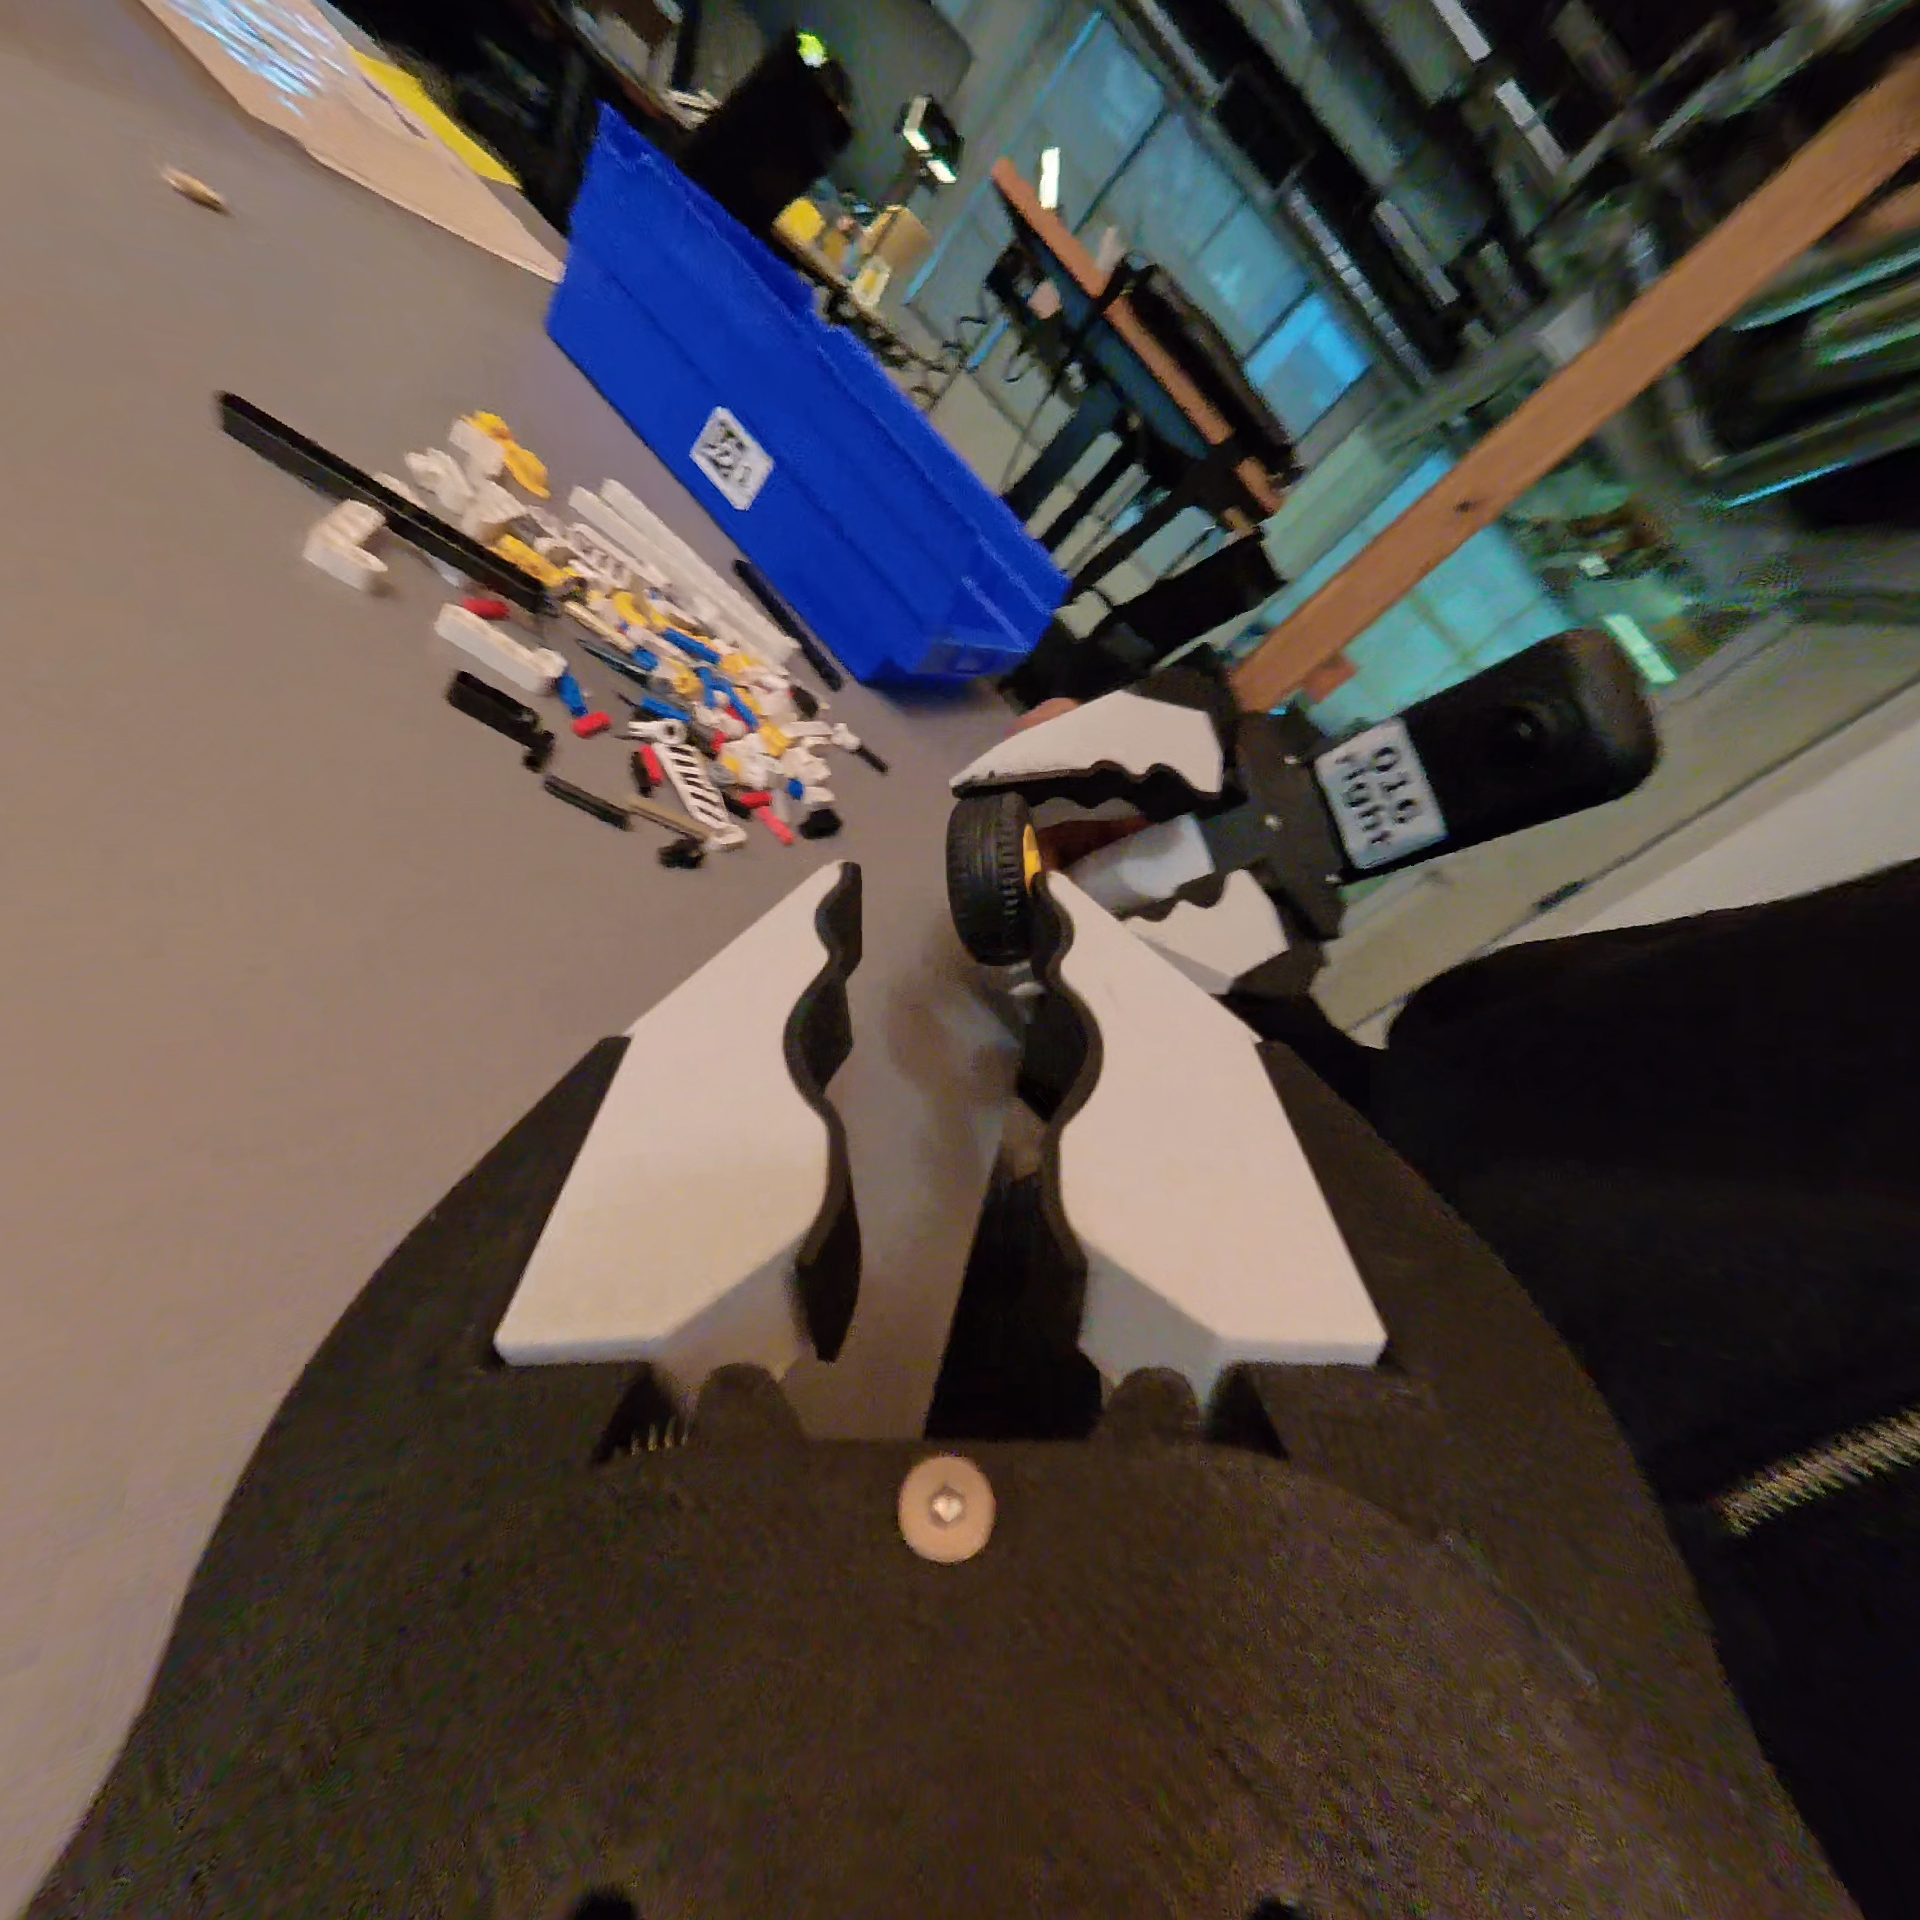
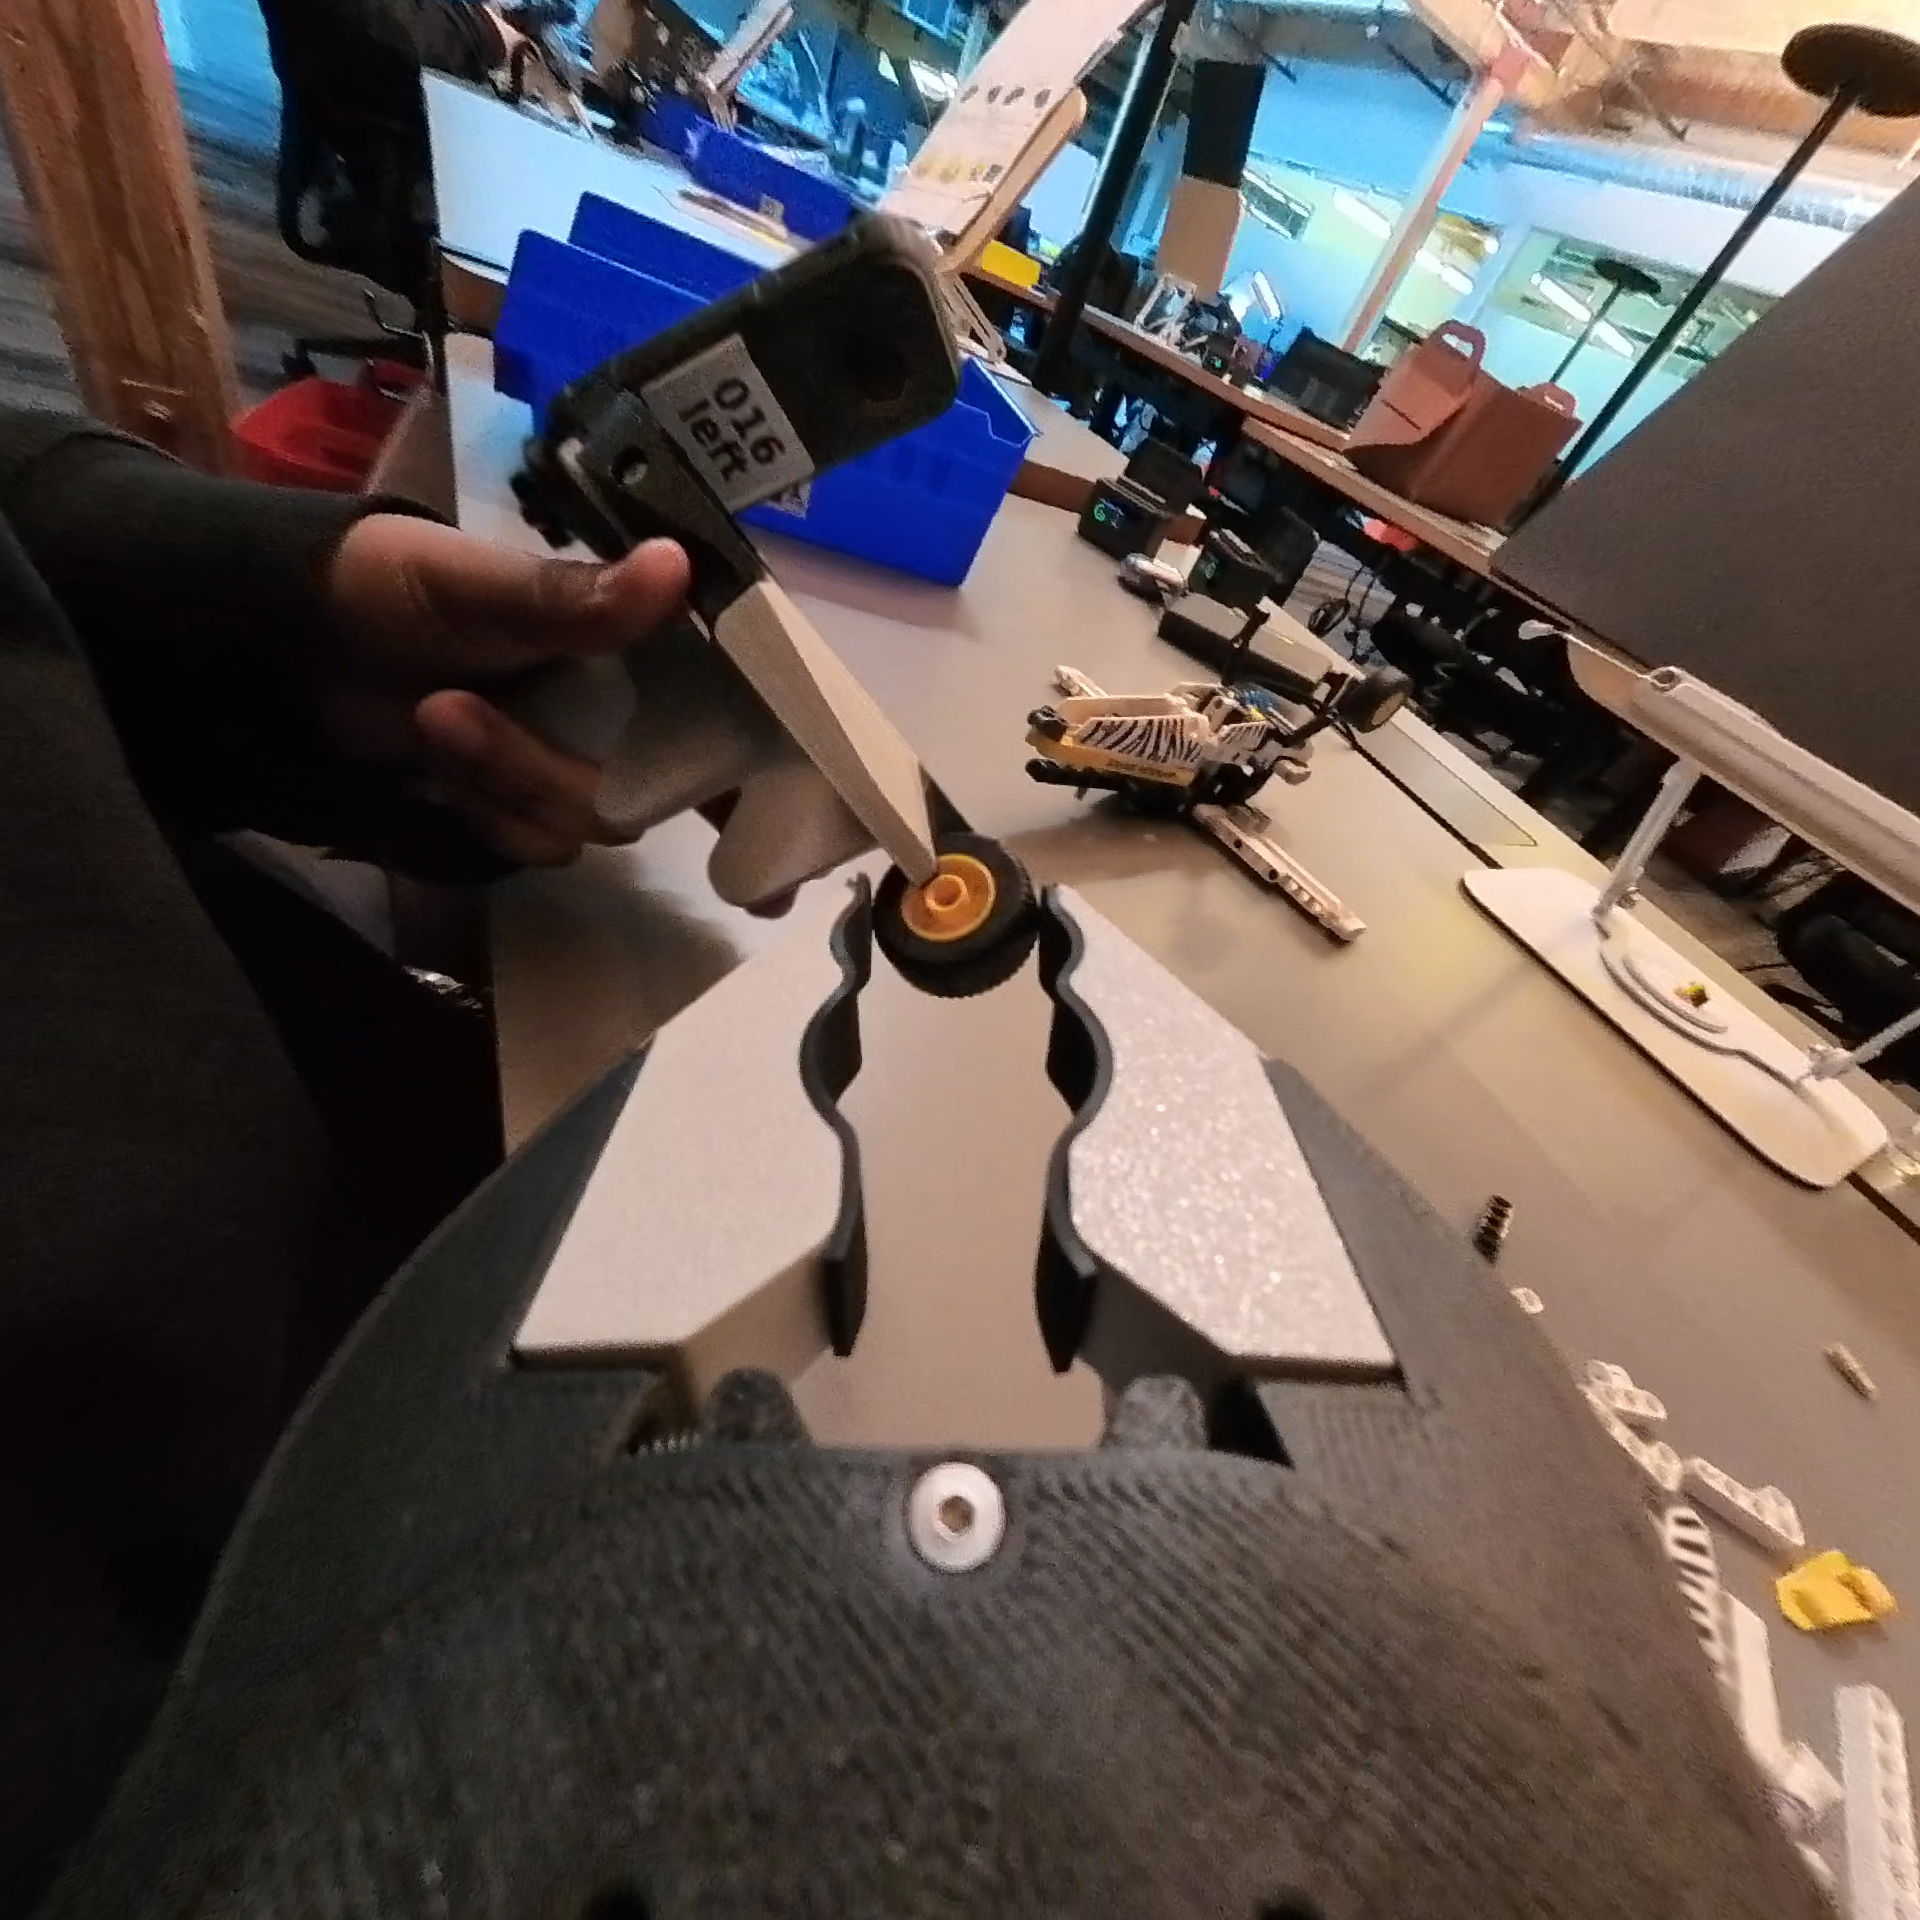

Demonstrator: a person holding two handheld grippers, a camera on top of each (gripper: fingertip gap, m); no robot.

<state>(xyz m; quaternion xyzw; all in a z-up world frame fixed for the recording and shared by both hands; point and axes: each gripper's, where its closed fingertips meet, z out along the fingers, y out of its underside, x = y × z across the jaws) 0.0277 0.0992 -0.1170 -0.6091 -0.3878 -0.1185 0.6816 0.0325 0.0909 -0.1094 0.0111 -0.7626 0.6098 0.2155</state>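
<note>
Wheel [image 2: 954, 916], black tyre on yellow hub, sits above the grey table [image 1: 208, 935], clamped between my right gripper's [image 2: 951, 925] pads. My left gripper [image 1: 951, 914], jaws narrow and bare, touches its hub; loose bricks [image 1: 623, 644] farther left.

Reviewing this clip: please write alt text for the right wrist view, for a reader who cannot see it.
The right gripper pinches a small black toy wheel with a yellow hub between its fingertips above a grey table. A hand brings the left gripper in from the left, one fingertip at the hub. Behind stand a zebra-striped toy car and a blue bin.
</note>
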